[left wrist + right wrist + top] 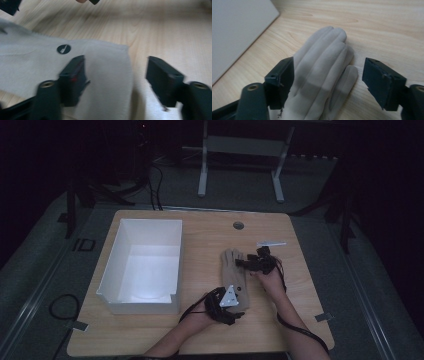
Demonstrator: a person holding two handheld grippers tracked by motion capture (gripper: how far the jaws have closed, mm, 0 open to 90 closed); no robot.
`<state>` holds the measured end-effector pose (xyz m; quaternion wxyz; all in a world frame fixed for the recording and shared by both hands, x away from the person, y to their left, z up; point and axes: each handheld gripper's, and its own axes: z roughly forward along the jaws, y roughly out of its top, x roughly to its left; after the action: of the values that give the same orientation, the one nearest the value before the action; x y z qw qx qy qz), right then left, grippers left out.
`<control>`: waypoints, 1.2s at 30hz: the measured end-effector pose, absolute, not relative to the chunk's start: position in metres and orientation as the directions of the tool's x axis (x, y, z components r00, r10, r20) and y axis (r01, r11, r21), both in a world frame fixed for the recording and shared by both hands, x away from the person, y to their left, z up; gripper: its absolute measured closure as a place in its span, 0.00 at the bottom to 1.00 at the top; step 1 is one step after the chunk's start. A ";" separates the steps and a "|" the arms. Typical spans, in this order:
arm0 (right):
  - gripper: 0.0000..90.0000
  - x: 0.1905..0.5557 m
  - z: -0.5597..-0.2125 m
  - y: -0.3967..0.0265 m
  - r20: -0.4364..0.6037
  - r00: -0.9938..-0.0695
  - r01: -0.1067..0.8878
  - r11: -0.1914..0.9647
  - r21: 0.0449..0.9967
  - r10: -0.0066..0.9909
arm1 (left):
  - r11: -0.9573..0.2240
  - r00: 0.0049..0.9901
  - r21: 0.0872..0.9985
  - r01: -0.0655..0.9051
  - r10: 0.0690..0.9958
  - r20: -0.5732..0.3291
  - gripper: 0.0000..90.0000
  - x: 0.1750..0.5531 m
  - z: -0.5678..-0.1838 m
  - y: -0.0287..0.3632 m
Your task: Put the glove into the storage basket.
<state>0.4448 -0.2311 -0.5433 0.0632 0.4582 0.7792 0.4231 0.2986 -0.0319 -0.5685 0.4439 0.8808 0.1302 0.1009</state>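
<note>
Lying flat on the desk [200,330], the beige glove [235,270] sits just right of the white box [145,265]. Both left tongs [116,77] and right tongs [328,82] straddle it, released, not pinching.

high view dim, dark edges; gripper views blurry.

Beige glove [235,272] flat on wooden table [200,330], left gripper [239,314] and right gripper [240,262] at its ends, beside white box [145,227].

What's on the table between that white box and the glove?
Nothing: in the high view, only bare wooden tabletop separates the white box from the beige glove. The right gripper view shows the same bare strip.
</note>
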 end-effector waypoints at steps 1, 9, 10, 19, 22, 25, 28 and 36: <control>0.30 0.447 -0.546 -0.230 0.293 -0.560 0.673 0.219 0.707 0.775 | -0.577 0.945 0.802 0.151 0.322 0.054 0.47 0.300 -0.570 -0.032; 0.34 0.456 -0.558 -0.227 0.326 -0.550 0.723 0.242 0.647 0.769 | -0.586 0.950 0.792 0.175 0.311 0.020 0.58 0.306 -0.574 -0.026; 0.35 0.457 -0.558 -0.228 0.332 -0.551 0.725 0.242 0.645 0.766 | -0.595 0.952 0.786 0.166 0.306 0.031 0.58 0.305 -0.574 -0.026; 0.73 0.452 -0.553 -0.219 0.317 -0.611 0.703 0.313 0.638 0.726 | -0.597 0.948 0.791 0.135 0.311 0.073 0.45 0.293 -0.572 -0.016; 0.74 0.451 -0.552 -0.219 0.305 -0.619 0.695 0.323 0.643 0.724 | -0.575 0.945 0.805 0.144 0.321 0.061 0.45 0.292 -0.574 -0.004; 0.74 0.451 -0.552 -0.218 0.300 -0.622 0.692 0.327 0.644 0.723 | -0.577 0.941 0.803 0.150 0.332 0.063 0.45 0.293 -0.576 -0.002; 0.74 0.451 -0.551 -0.217 0.290 -0.626 0.686 0.335 0.645 0.724 | -0.583 0.944 0.799 0.146 0.323 0.063 0.47 0.295 -0.577 -0.002; 0.75 0.448 -0.552 -0.214 0.272 -0.632 0.672 0.338 0.659 0.726 | -0.614 0.921 0.776 0.140 0.369 0.125 0.61 0.291 -0.578 -0.012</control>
<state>0.4484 -0.2140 -0.5519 0.0349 0.4278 0.8171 0.3848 0.2909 -0.0115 -0.5784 0.4150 0.8879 0.1433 0.1374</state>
